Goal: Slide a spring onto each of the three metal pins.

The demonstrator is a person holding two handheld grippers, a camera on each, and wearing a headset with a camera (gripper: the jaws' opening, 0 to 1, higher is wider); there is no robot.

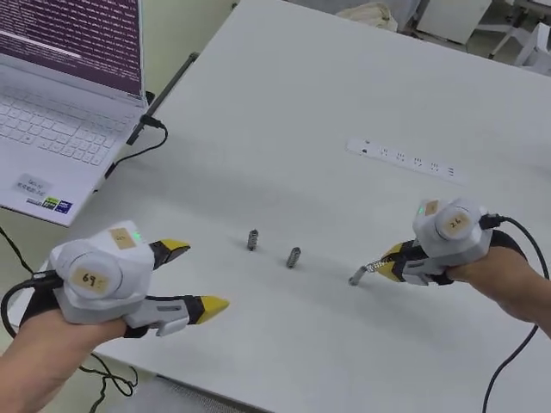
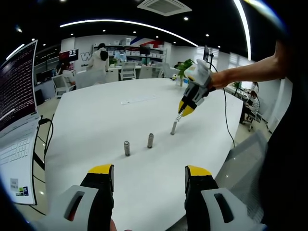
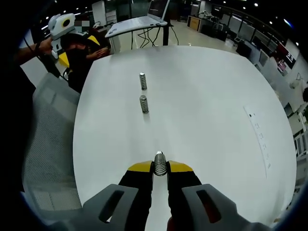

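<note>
Steel spring (image 3: 160,162) between tips of right tongs (image 3: 160,170)

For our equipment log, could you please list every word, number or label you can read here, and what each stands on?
"69": handwritten on the round label on the left gripper.
"26": handwritten on the round tag on the right gripper.
Laptop screen text: too small to read.
Laptop stickers: blurred, unreadable.
Square labels atop both grippers: too small to read.
</note>
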